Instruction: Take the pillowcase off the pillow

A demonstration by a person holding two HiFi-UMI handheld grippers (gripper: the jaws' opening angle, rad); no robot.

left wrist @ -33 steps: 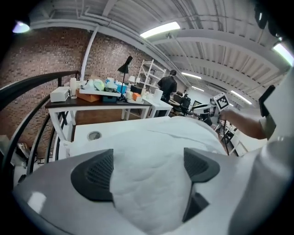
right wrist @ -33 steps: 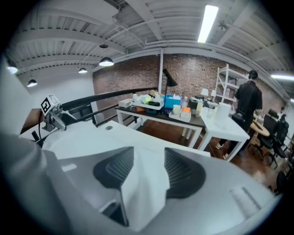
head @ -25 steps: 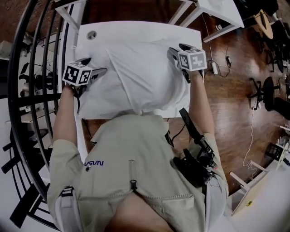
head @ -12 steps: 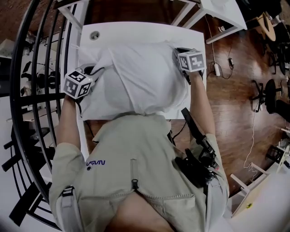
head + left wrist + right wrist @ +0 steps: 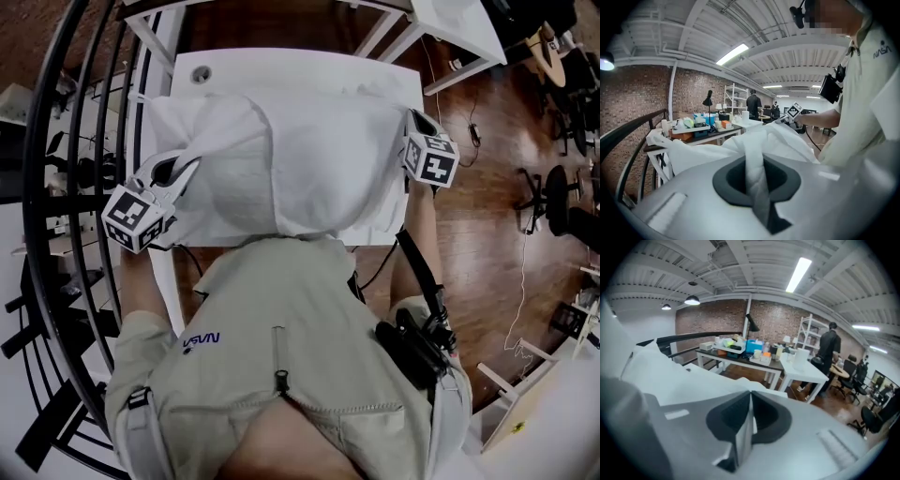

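Note:
A white pillow in its white pillowcase (image 5: 309, 159) lies on the white table (image 5: 309, 66) right in front of me. My left gripper (image 5: 176, 171) is at the pillow's left side, shut on a bunched strip of pillowcase (image 5: 754, 159) that runs between its jaws, and the cloth is pulled out toward it. My right gripper (image 5: 412, 117) is at the pillow's right edge, with its jaws shut on a thin edge of the pillowcase (image 5: 752, 420). The near part of the pillow is hidden behind my chest.
A black curved railing (image 5: 56, 187) runs close along the left. Wood floor (image 5: 487, 187) with cables and chairs lies to the right, and another white table (image 5: 450, 19) stands at the back right. Cluttered tables (image 5: 740, 350) and a standing person (image 5: 829, 352) are farther off.
Both grippers have closed on the pillowcase and moved apart, the left down and to the left, the right to the right. The cloth is now stretched wider on both sides.

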